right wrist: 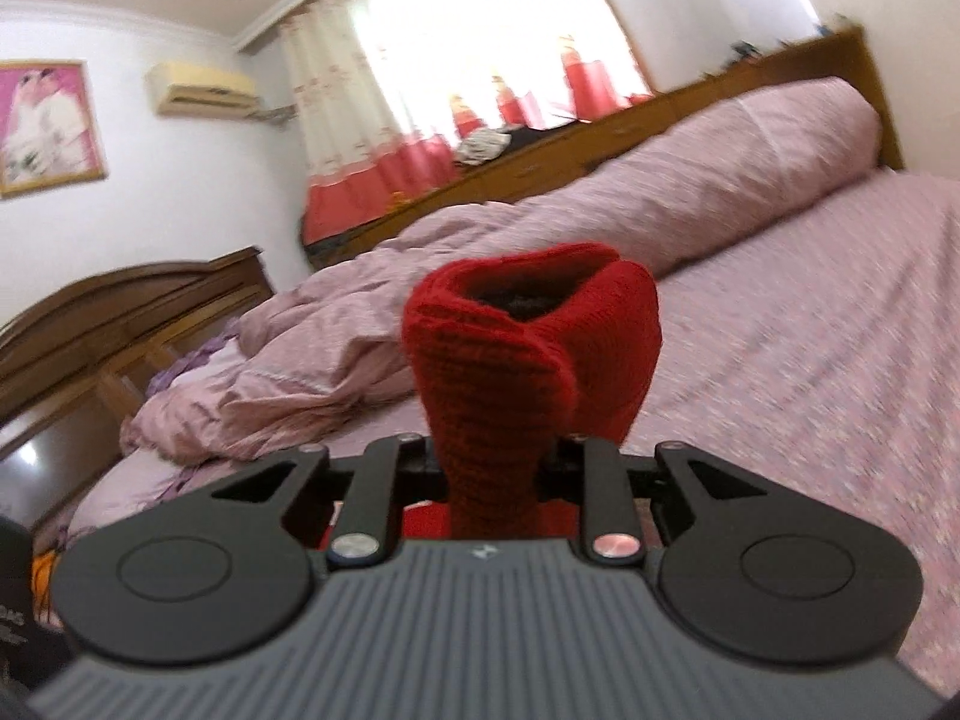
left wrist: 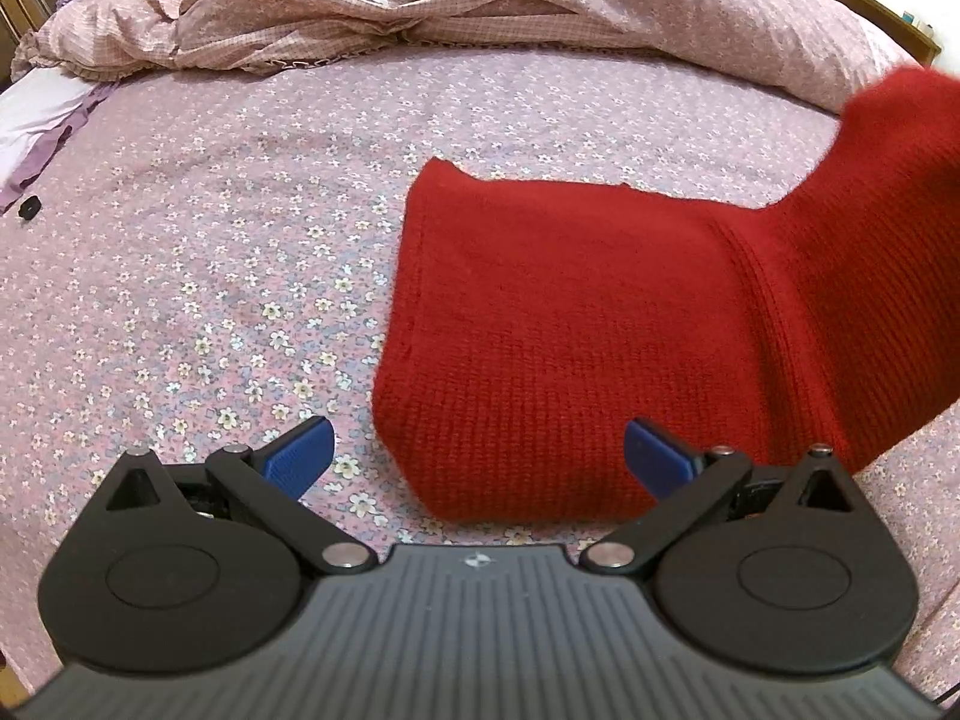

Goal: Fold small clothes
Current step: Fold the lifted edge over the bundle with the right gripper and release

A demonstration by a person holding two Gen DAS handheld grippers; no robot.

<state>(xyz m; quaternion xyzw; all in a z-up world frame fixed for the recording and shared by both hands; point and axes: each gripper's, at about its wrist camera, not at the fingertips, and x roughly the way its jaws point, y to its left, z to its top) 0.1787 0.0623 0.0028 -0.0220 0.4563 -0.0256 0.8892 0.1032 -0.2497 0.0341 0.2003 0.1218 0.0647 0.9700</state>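
Red knit garment [right wrist: 528, 348] in right gripper [right wrist: 501, 468]

A deep red rib-knit woollen garment [left wrist: 558, 324] lies on the pink bedsheet printed with small white flowers [left wrist: 210, 228], beside a pink checked quilt [left wrist: 312, 18].

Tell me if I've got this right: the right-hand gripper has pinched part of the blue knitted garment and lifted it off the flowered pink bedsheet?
Not quite: the knitted garment is red, not blue, as both wrist views show. The rest holds: the right gripper is shut on a bunched part of it, raised above the flowered pink bedsheet.
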